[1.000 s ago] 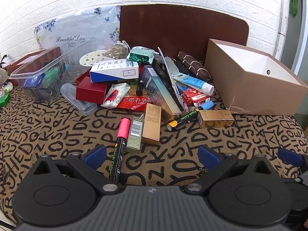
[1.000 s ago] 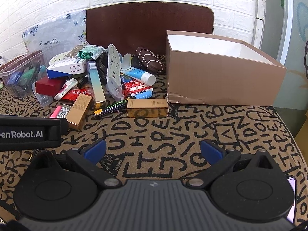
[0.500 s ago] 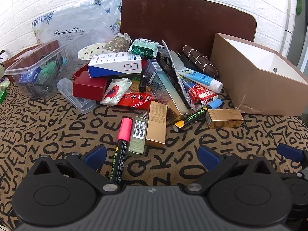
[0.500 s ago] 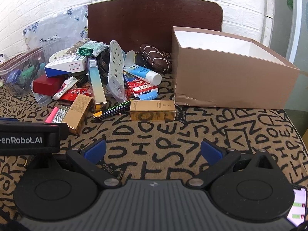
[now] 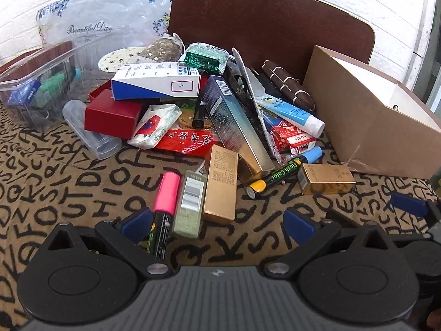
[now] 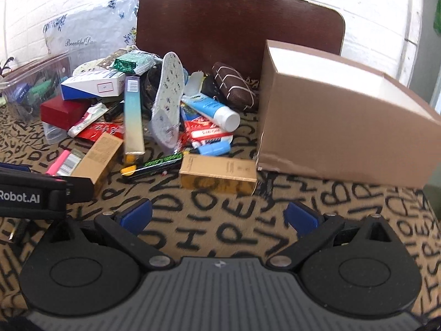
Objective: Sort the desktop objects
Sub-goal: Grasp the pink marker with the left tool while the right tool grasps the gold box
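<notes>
Clutter pile (image 5: 209, 110) sits on the letter-print cloth (image 5: 69, 193), just left of the brown cardboard box (image 6: 339, 121). Gold box (image 6: 217, 173) lies at that box's near left corner. My left gripper (image 5: 217, 220) is spread wide, empty, pink marker (image 5: 166, 193) by its left finger. My right gripper (image 6: 219, 215) is spread wide, empty, facing the gold box.

The left gripper (image 5: 217, 220) hovers low over the letter-patterned cloth (image 5: 69, 193) with its blue-padded fingers (image 5: 137, 220) spread wide and nothing between them. Just ahead lie a pink marker (image 5: 165, 193), a pale green box (image 5: 191, 201) and a tan carton (image 5: 221, 183) side by side, at the near edge of a jumbled heap. A clear plastic bin (image 5: 35, 88) stands far left, an open cardboard box (image 5: 372, 127) far right, with a small gold box (image 5: 325, 182) near its corner.
</notes>
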`<state>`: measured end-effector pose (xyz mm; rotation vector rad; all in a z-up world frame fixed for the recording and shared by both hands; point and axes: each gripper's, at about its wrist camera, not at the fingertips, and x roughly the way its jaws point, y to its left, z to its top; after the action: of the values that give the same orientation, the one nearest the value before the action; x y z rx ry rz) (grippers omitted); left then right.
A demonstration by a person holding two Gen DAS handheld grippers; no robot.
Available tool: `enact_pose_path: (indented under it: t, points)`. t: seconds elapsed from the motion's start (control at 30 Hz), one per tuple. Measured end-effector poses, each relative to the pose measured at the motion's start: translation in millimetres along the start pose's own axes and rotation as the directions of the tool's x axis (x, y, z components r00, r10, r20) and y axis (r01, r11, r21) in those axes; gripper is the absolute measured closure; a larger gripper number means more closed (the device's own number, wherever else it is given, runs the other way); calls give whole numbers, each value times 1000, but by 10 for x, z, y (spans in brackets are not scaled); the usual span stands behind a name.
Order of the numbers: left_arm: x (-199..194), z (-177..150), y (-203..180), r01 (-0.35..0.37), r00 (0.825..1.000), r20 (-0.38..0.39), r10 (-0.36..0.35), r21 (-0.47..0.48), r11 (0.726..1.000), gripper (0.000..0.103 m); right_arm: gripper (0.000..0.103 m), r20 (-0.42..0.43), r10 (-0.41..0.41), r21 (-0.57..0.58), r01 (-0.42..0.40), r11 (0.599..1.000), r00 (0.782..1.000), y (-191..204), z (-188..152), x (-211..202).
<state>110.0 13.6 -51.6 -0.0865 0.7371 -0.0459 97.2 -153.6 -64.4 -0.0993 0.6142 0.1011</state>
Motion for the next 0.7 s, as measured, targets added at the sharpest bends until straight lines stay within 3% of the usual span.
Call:
enact_pose_path:
  t: [0.23, 0.4, 0.5, 0.53, 0.57, 0.7]
  points:
    - [338, 114, 65, -25, 999, -38, 25, -1, 1000, 3, 2, -6, 23, -78, -23, 997, 1000, -14, 113, 306]
    - [478, 109, 179, -13, 997, -82, 11, -28, 1000, 19, 2, -14, 49, -78, -50, 996, 999, -27, 167, 543]
    - [511, 93, 204, -16, 997, -82, 15, -21, 1000, 24, 3, -16, 71, -35, -72, 997, 997, -75, 193, 636]
    - [507, 91, 200, -15, 997, -78, 14, -14, 1000, 24, 17, -20, 86, -24, -86, 996, 996, -85, 198, 659]
    - [504, 92, 190, -14, 997, -74, 14, -3, 1000, 25, 21, -35, 109, -13, -109, 994, 993, -99, 199, 684]
    - [454, 53, 179, 2, 998, -60, -1, 20, 1000, 29, 22, -33, 139, 1, -139, 990, 990, -101, 157, 585]
